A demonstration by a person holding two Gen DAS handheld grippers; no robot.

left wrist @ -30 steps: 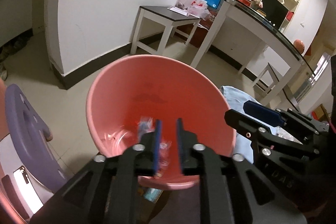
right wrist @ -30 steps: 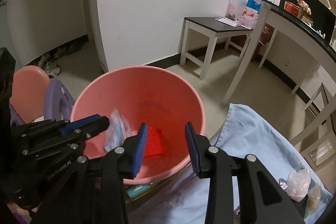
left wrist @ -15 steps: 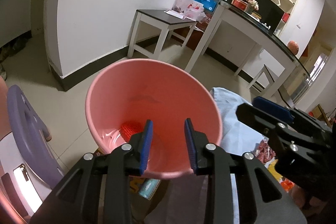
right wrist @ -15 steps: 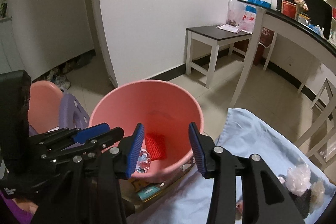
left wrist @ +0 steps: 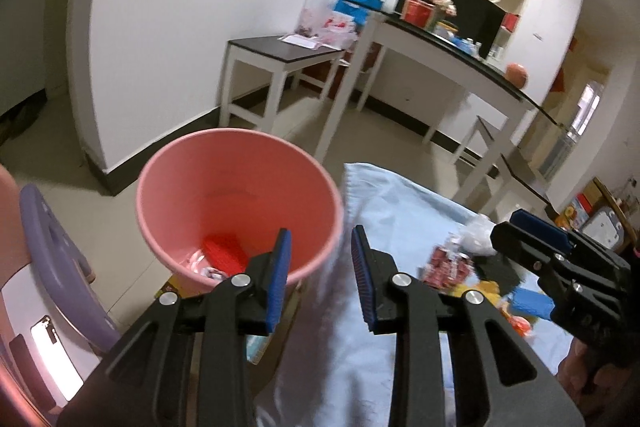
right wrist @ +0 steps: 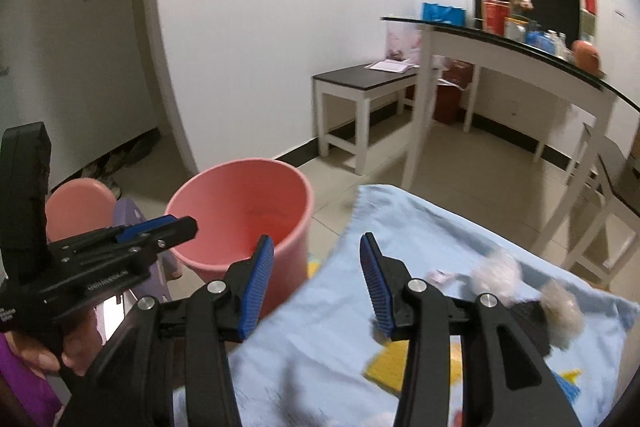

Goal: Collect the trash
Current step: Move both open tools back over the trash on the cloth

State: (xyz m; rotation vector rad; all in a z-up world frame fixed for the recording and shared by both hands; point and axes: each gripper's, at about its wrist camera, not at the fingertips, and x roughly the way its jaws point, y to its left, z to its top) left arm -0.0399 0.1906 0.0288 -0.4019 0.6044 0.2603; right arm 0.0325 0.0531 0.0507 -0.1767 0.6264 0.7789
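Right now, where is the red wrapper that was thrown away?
In the left wrist view the red wrapper lies at the bottom of the pink bucket, left of centre, beside some clear crumpled trash. The right wrist view does not show it.

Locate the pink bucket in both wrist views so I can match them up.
Left wrist: pink bucket sits left of centre, just beyond the left gripper, trash visible at its bottom.
Right wrist: pink bucket is left of centre, behind the right gripper.
Shared landmark: the light blue cloth just right of the bucket.
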